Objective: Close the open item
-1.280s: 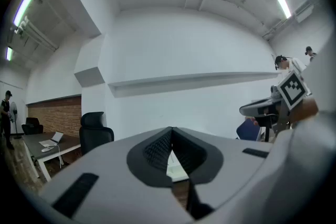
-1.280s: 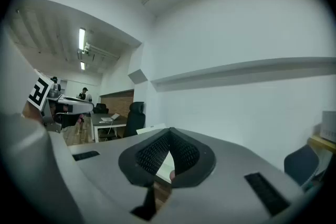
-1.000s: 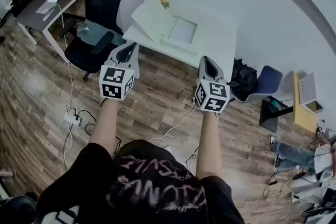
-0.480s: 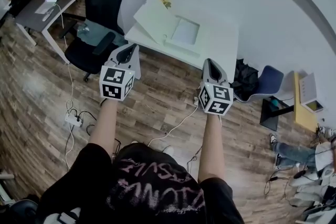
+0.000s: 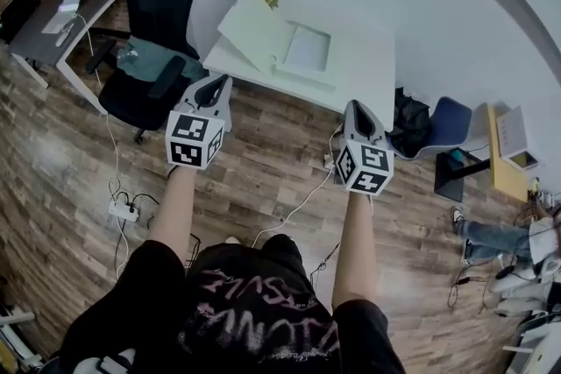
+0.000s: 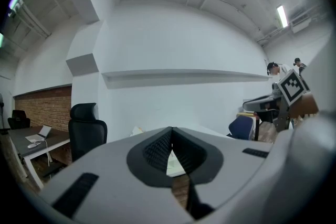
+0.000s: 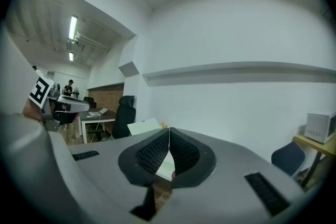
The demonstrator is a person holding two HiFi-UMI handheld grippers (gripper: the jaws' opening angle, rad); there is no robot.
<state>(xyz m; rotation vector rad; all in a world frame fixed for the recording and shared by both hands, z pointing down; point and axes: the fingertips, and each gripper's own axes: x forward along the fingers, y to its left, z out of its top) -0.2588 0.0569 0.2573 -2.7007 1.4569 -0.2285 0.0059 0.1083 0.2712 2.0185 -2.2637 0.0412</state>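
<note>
Upper middle of frame, open white box [image 5: 294,57] on the tabletop [image 5: 368,74], lid [image 5: 252,26] tilted up, left gripper [image 5: 217,85] and right gripper [image 5: 359,109] lower down over wood floor [image 5: 263,155], well short of it, both sets of fingers together

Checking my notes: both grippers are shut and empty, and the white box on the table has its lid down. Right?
No: the head view shows the lid of the white box on the table raised, not down. Both the left gripper and the right gripper are shut and empty.
</note>
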